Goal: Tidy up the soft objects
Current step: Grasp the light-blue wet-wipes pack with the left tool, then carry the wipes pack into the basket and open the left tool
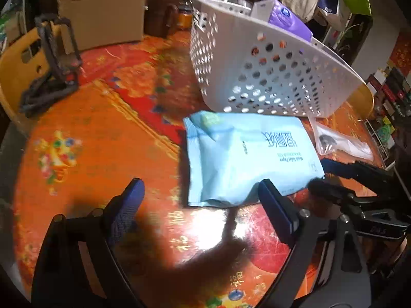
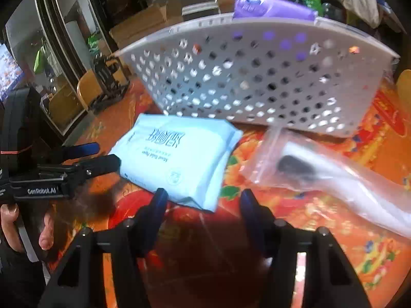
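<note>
Both claws hang over the desk [image 1: 84,138] with nothing between their blue pads. Left claw [image 1: 203,205] stands wide apart, its right finger [image 1: 276,213] lying just at the near edge of the light blue wipes pack [image 1: 246,159], though whether it touches is unclear. Right claw [image 2: 204,205] is narrower yet still apart, its jaws empty, with the near corner of the same wipes pack [image 2: 179,159] just ahead of the fingertips. That pack lies flat on the red and orange patterned cloth of the desk, right in front of the white perforated basket [image 1: 269,77], which stands behind it with its holed wall facing the cameras. A purple soft pack [image 2: 272,6] sticks up above the basket's rim, inside it. To the right of the wipes pack lies a clear zip bag [image 2: 321,169] holding something dark and something white, its near end close to the basket's base. In the right wrist view the left claw [image 2: 92,154] reaches in from the left, held by a person's hand [image 2: 28,228]. Cardboard boxes [image 1: 102,7] and a dark stand [image 1: 54,64] sit at the far side, blurred.
</note>
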The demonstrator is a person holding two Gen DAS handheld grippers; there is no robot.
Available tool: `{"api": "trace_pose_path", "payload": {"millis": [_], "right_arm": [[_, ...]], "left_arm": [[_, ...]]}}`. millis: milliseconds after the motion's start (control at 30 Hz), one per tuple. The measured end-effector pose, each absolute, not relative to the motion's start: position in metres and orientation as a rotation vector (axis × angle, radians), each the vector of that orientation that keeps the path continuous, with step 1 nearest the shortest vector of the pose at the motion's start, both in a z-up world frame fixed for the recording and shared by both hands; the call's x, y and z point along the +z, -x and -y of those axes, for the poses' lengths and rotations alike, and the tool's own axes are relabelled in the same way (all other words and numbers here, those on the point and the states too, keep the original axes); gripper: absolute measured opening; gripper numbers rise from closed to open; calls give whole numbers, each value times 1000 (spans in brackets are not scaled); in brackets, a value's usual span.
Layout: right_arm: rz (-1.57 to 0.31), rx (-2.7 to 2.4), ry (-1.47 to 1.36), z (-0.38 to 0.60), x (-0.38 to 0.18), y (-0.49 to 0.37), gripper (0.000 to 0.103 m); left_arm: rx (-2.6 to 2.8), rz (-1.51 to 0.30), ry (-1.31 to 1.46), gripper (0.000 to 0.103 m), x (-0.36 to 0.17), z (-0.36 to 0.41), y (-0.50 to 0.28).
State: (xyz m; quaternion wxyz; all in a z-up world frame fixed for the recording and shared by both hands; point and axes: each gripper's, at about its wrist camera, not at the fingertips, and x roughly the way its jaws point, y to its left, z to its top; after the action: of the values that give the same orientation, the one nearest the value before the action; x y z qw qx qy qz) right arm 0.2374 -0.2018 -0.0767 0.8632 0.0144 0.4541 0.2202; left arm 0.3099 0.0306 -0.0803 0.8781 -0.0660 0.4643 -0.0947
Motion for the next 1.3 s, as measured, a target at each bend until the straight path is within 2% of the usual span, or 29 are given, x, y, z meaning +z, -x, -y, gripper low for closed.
{"api": "trace_pose_path", "payload": {"millis": [200,267,367,433,467,533,567,733,800,1000,1300], "right_arm": [[-931,471,25,184,-81,-239,57],[-930,471,44,179,-82,-239,52],[-929,472,88,171,-82,-240,51],[-933,468,105,167,-81,-242,48],[-932,471,106,166,-82,-243,41],[-930,484,106,164,-82,-245,37],[-930,485,107,162,-83,-245,34],[-904,478,144,156,-82,-242,27],[-893,479,147,157,-81,-241,21],[-870,478,140,164,-76,-235,16],[-788,469,142,176,-58,-210,15]], "left_arm": [[-240,-952,76,89,-86,-16,-309],[-248,-946,45,89,-87,-9,-308],[-264,-941,29,87,-86,-1,-310],[-286,-931,19,75,-86,4,-309],[-292,-928,15,73,-84,7,-308],[-302,-922,25,66,-84,7,-308],[-327,-921,43,54,-84,6,-307],[-323,-916,74,44,-83,1,-307],[-324,-913,94,39,-81,-2,-305],[-316,-877,96,33,-73,-2,-291],[-336,-796,83,32,-45,6,-262]]}}
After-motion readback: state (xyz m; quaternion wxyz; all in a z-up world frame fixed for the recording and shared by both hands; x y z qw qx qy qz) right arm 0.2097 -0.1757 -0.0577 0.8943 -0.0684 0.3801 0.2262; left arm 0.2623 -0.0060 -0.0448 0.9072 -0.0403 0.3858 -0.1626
